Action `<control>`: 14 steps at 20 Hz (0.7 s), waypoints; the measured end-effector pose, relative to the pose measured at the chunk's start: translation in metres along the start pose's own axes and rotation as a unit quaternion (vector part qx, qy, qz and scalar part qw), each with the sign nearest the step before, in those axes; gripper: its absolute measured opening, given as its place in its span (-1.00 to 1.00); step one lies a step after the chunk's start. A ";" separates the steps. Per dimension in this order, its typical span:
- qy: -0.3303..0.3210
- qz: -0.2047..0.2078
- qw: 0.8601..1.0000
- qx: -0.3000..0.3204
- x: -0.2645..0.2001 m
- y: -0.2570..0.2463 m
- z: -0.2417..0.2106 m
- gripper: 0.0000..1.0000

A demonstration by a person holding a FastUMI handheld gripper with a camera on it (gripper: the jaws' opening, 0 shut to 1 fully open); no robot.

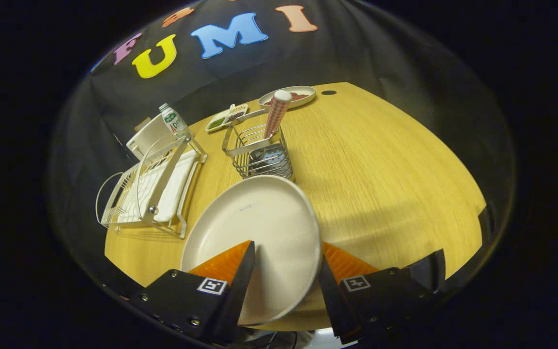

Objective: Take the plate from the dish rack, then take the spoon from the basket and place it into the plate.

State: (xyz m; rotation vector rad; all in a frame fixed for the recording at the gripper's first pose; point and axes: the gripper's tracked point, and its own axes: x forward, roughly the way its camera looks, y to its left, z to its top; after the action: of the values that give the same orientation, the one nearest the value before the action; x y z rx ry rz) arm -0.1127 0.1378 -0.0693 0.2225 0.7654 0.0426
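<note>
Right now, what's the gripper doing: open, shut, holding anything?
Gripper: fingers apart, with the plate between them; whether both press on it cannot be told.

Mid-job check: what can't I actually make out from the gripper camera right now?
- Plate: its near rim is hidden behind the fingers, so contact with both is unclear.
- Spoon: its bowl is buried inside the wire basket.
- Dish rack: the far end is covered by a bottle.
- Two small dishes beyond the basket: contents too small.
</note>
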 end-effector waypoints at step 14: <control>-0.263 0.003 0.961 -0.085 -0.074 -0.011 0.128 0.44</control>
State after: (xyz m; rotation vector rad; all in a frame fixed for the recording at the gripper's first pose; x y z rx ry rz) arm -0.0777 0.0950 0.0685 0.0659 0.2278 0.0520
